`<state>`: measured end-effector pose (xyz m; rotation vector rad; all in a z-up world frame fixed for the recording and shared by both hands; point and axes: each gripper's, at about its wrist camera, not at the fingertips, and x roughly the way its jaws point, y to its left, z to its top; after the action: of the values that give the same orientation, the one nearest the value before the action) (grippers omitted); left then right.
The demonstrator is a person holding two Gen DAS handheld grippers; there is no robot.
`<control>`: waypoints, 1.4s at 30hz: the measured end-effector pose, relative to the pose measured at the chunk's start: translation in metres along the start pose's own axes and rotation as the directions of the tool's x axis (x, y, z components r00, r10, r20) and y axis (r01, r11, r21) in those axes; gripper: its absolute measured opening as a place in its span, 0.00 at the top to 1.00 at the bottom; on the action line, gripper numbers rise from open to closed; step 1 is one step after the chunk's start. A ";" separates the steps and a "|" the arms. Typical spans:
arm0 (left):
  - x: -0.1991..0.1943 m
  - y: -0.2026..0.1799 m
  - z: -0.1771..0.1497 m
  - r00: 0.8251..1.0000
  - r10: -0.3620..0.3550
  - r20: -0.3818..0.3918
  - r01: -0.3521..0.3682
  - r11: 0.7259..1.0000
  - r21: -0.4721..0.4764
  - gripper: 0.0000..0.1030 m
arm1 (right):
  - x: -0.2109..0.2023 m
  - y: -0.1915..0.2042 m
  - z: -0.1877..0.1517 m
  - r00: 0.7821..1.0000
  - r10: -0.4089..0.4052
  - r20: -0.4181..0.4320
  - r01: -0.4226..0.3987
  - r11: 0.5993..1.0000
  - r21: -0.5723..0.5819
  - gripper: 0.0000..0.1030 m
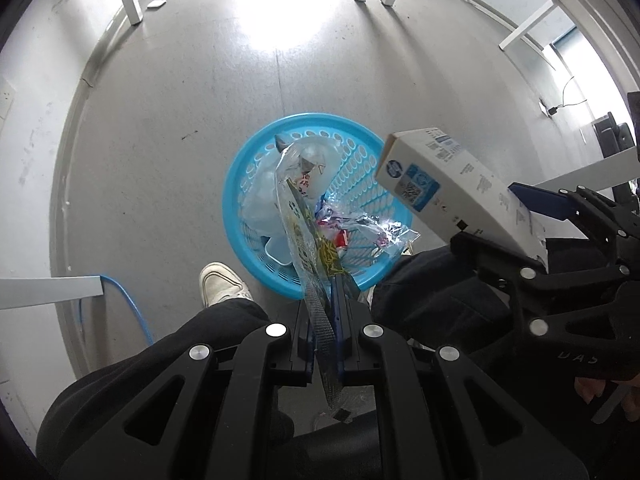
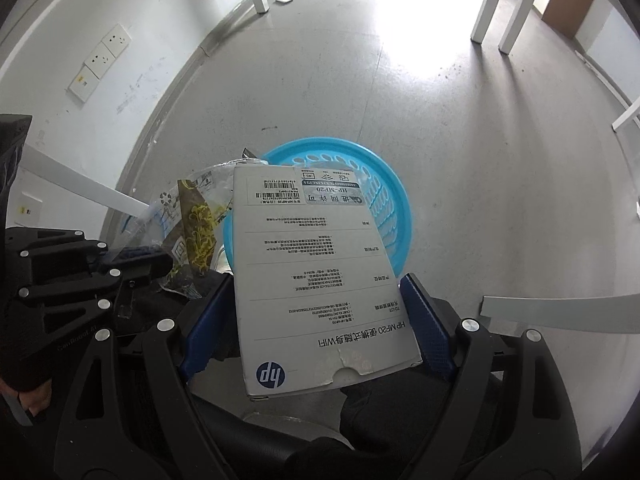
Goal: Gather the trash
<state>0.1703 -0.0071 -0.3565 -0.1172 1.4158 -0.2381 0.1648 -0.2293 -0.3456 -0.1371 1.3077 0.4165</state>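
Note:
A round blue basket (image 1: 240,184) stands on the grey floor, holding clear plastic and bits of red wrapper. My left gripper (image 1: 326,292) is shut on a clear plastic wrapper (image 1: 298,216) with yellow and dark print, which hangs over the basket. At the right of the left wrist view, my right gripper (image 1: 508,220) carries a white HP box (image 1: 452,184) over the basket's right rim. In the right wrist view the box (image 2: 320,240) sits between the blue pads of the right gripper (image 2: 316,284) and hides much of the basket (image 2: 392,208). The left gripper (image 2: 160,264) and wrapper (image 2: 192,224) show at left.
A person's legs in black trousers and a white shoe (image 1: 222,282) stand close to the basket. A blue cable (image 1: 128,304) runs along the floor at left. White table legs (image 2: 486,4) stand further off, with wall sockets (image 2: 100,62) on the left wall.

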 end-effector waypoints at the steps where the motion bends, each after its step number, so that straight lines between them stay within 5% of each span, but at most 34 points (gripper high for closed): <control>1: 0.004 0.001 0.003 1.000 0.002 -0.010 -0.002 1.000 -0.009 0.94 | 0.005 -0.002 0.003 1.000 0.002 -0.006 -0.002 1.000 0.010 0.23; 8: 0.038 0.000 0.025 0.995 0.088 -0.053 -0.089 0.996 -0.013 0.94 | 0.045 -0.026 0.023 0.995 0.071 -0.067 -0.061 0.990 0.129 0.23; 18: 0.050 0.006 0.038 0.991 0.113 -0.065 -0.113 0.994 0.007 0.94 | 0.088 -0.038 0.043 0.987 0.090 -0.133 -0.062 0.977 0.204 0.23; 19: 0.050 0.005 0.040 0.991 0.120 -0.051 -0.120 0.993 0.009 0.85 | 0.090 -0.041 0.045 0.987 0.096 -0.132 -0.066 0.974 0.215 0.23; 20: 0.049 0.004 0.042 0.991 0.130 -0.037 -0.129 0.992 0.011 0.56 | 0.091 -0.044 0.045 0.986 0.103 -0.128 -0.071 0.971 0.229 0.22; 22: 0.048 0.004 0.043 0.990 0.139 -0.005 -0.139 0.990 0.008 0.41 | 0.092 -0.049 0.046 0.984 0.126 -0.123 -0.091 0.961 0.261 0.22; 32: 0.025 0.012 0.035 0.987 0.156 0.026 -0.155 0.987 -0.052 0.42 | 0.081 -0.045 0.037 0.982 0.156 -0.106 -0.124 0.957 0.261 0.18; 36: 0.002 0.010 0.024 0.987 0.136 0.089 -0.131 0.990 -0.053 0.42 | 0.049 -0.039 0.030 0.997 0.076 -0.016 -0.070 0.972 0.223 0.16; 42: -0.028 0.015 0.003 0.989 0.063 0.135 -0.051 0.995 -0.088 0.41 | 0.005 -0.033 0.004 0.994 0.092 0.058 -0.102 0.976 0.195 0.12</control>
<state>0.1706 0.0136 -0.3319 -0.1592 1.2897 -0.1207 0.1819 -0.2568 -0.3540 0.1033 1.3029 0.3682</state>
